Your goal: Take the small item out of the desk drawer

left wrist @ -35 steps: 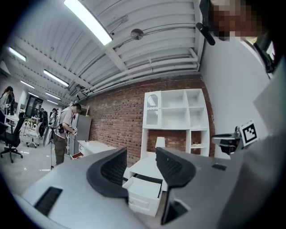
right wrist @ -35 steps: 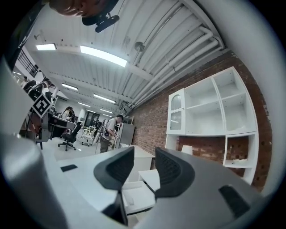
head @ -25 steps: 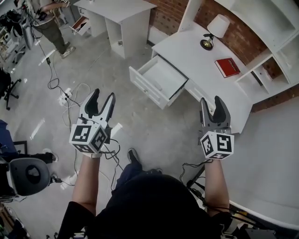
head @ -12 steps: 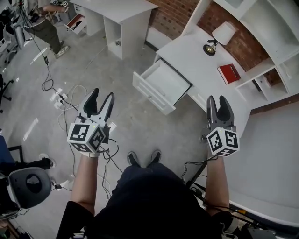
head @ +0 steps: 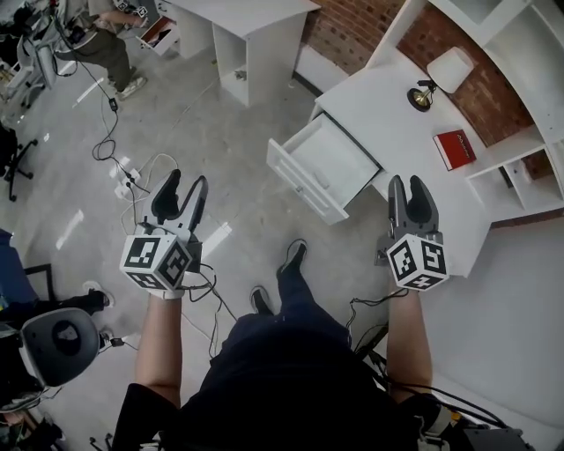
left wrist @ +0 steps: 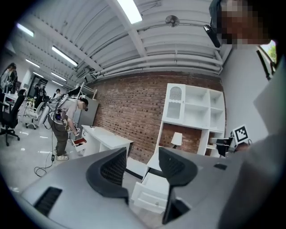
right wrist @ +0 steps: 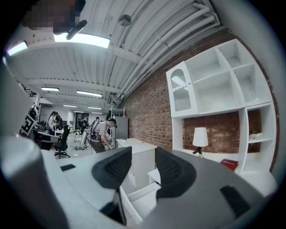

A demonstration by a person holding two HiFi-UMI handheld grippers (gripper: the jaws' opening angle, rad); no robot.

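Observation:
The white desk [head: 388,119] stands ahead to the right, its drawer [head: 328,166] pulled out toward me. The drawer's inside looks plain white, and I make out no small item in it from here. My left gripper [head: 181,188] is held out over the floor, left of the drawer, open and empty. My right gripper [head: 407,188] hangs over the desk's near edge, right of the drawer; its jaws have just been closing, still apart with nothing between them. The left gripper [left wrist: 142,167] and the right gripper [right wrist: 144,169] each look toward the drawer [left wrist: 149,193] [right wrist: 138,199].
A lamp [head: 441,72] and a red book [head: 455,148] sit on the desk, under a white shelf unit [head: 520,53]. A second white desk [head: 256,22] stands at the back. A person [head: 97,40] works far left. Cables [head: 132,181] trail over the floor.
I have stepped forward; the desk and drawer have slid lower and to the right in the head view. The right gripper's jaws stand narrower than a second ago. Both grippers stay held out.

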